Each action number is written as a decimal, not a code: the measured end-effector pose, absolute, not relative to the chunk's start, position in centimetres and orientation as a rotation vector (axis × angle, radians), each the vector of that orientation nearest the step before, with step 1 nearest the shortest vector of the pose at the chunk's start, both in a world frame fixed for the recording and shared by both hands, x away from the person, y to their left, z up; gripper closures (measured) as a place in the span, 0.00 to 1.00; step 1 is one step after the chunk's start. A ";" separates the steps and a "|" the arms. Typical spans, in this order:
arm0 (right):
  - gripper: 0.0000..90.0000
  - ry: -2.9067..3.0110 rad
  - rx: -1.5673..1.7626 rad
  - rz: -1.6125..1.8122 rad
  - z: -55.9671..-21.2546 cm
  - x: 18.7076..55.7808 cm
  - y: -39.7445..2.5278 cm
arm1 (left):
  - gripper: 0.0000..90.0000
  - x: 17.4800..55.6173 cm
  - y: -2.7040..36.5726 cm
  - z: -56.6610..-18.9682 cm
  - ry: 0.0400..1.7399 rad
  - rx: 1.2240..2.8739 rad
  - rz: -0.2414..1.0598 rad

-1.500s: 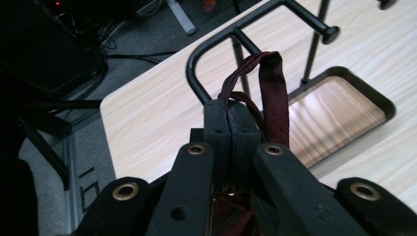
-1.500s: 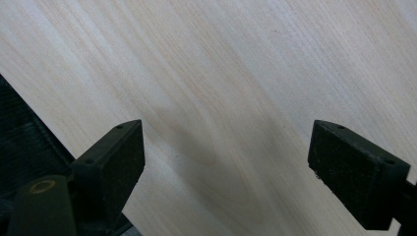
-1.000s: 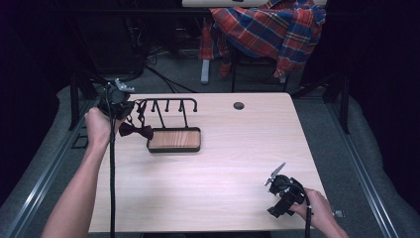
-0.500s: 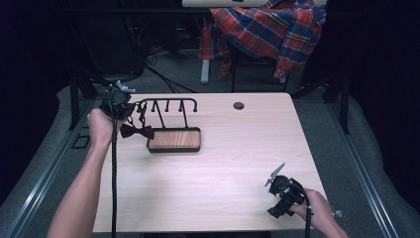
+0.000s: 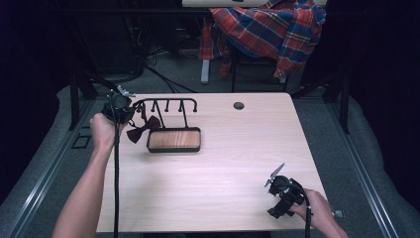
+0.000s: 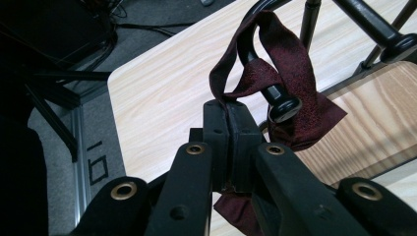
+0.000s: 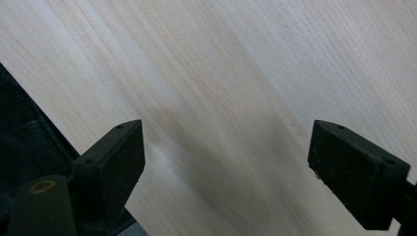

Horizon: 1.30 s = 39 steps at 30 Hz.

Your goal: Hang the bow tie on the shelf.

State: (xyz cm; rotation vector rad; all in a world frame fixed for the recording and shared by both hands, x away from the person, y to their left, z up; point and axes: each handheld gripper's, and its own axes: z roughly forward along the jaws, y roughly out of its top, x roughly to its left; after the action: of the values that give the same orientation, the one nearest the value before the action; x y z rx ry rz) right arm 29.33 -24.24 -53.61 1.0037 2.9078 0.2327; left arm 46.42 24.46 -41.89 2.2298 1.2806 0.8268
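Note:
A dark red bow tie (image 5: pixel 143 128) hangs by its strap from the leftmost hook of a black metal rack (image 5: pixel 166 104) with a wooden base (image 5: pixel 174 140). In the left gripper view the strap (image 6: pixel 285 64) loops over the hook's knobbed end (image 6: pixel 284 105), and my left gripper (image 6: pixel 228 125) is shut on that strap just below the hook. From above, the left gripper (image 5: pixel 119 108) sits at the rack's left end, near the table's far left corner. My right gripper (image 5: pixel 281 196) rests low near the table's front right edge, jaws wide open over bare wood (image 7: pixel 221 123).
The light wooden table (image 5: pixel 223 158) has a round cable hole (image 5: pixel 238 105) at its far edge. A plaid cloth (image 5: pixel 267 29) is draped over a chair behind the table. Dark floor and metal rails flank both sides.
The left hand and gripper have shifted slightly toward the rack's left hook with the bow tie. The right gripper has stayed in place.

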 end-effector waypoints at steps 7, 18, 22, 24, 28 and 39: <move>0.15 2.900 1.012 0.244 -53.7 29.2 -24.2 | 0.98 46.7 24.4 -42.6 1.291 2.225 0.820; 0.15 2.905 1.007 0.238 -53.7 29.2 -24.2 | 0.89 46.7 24.9 -44.1 1.312 2.197 0.790; 0.15 2.907 1.013 0.247 -53.8 29.2 -24.1 | 0.77 46.7 25.0 -44.3 1.330 2.186 0.774; 0.15 2.908 1.014 0.246 -53.8 29.2 -24.1 | 0.68 46.6 25.1 -44.3 1.359 2.179 0.770; 0.15 2.908 1.014 0.244 -53.8 29.2 -24.1 | 0.52 46.4 25.3 -44.2 1.383 2.171 0.759; 0.15 2.896 1.009 0.248 -53.6 29.2 -24.1 | 0.24 45.1 26.5 -43.5 1.401 2.099 0.710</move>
State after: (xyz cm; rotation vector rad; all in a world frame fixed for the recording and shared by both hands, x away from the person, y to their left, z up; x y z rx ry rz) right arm 29.24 -24.12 -53.59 1.0095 2.8963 0.2475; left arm 45.05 26.49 -43.52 2.0991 1.4015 0.7098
